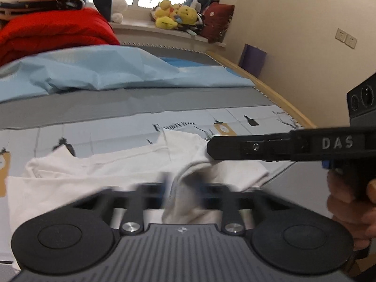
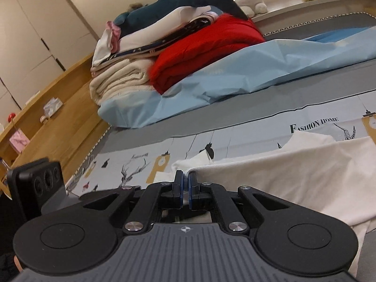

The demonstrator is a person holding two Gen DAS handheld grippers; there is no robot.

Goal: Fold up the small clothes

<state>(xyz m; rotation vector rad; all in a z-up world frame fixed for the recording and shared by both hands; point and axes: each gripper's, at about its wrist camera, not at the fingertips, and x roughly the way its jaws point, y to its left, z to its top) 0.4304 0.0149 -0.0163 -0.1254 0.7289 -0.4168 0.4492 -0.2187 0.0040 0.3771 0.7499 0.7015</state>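
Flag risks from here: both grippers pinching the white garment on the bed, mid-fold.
1. The right gripper is shut on only the thin hem edge of the white garment; it could slip out when pulled.
2. The left gripper is shut on a bunched wad of cloth, blurred in its view, so it may hold extra layers and crease the fold.
3. The grippers are close together: the right one's finger crosses the left view, so they may collide.

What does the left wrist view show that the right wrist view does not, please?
Only the left wrist view shows the right gripper from the side, shut on the white cotton garment, plus wall sockets. Only the right wrist view shows the wooden shelf and cupboard doors. Both share the garment, red folded blanket, pale blue sheet and printed bedspread.
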